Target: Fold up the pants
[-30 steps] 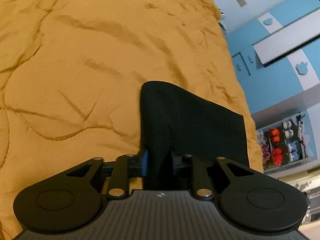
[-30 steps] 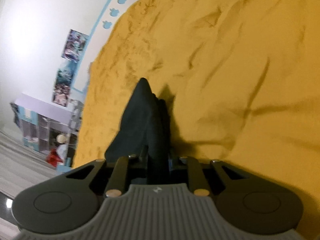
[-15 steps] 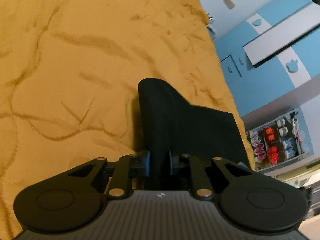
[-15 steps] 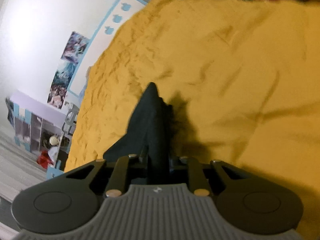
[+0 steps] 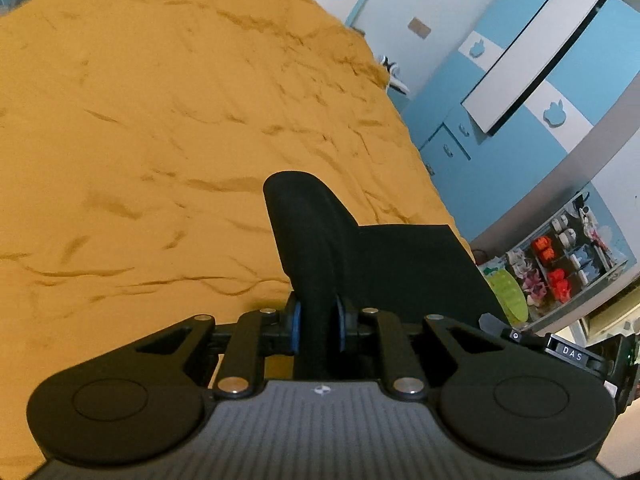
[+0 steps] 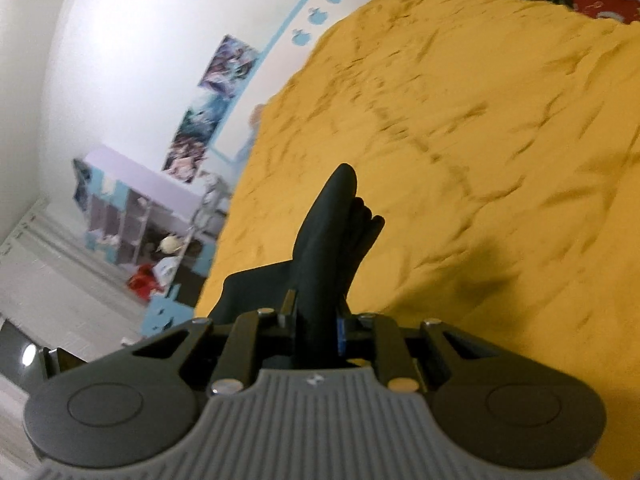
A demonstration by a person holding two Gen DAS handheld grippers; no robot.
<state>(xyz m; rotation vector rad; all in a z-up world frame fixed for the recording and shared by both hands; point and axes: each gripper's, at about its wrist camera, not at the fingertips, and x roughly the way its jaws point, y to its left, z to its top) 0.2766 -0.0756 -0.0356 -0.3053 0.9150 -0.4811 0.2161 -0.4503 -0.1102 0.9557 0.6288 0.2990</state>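
In the left wrist view, a wrinkled mustard-yellow bedspread (image 5: 160, 140) filled the left and middle of the picture. The left gripper (image 5: 316, 330) had its blue-edged pads pressed on a thick fold of the black pants (image 5: 312, 240); its jaws had just been closing and now stood narrow, with the cloth bunched between them. The fold stood up from the jaws in a rounded hump, and a flat panel of the same pants spread off to the right, hanging in front of the bedspread's right edge. Further right stood a blue and white wardrobe (image 5: 532, 92) with apple shapes on its doors, and below it a shelf (image 5: 560, 256) of small red, white and blue items. At the lower right edge, part of another device with a label showed.

In the right wrist view, a white wall bearing posters (image 6: 212, 108) took up the left, with a lilac and blue shelf unit (image 6: 132, 208) below it. The right gripper (image 6: 316, 326) was likewise closed narrowly on a bunch of the pants (image 6: 324, 240), which rose from the jaws as a tapering ridge with several layered edges on its right side; a flap hung down to the left. The yellow bedspread (image 6: 460, 120) lay behind and to the right, and the cloth cast a dim shadow on it.
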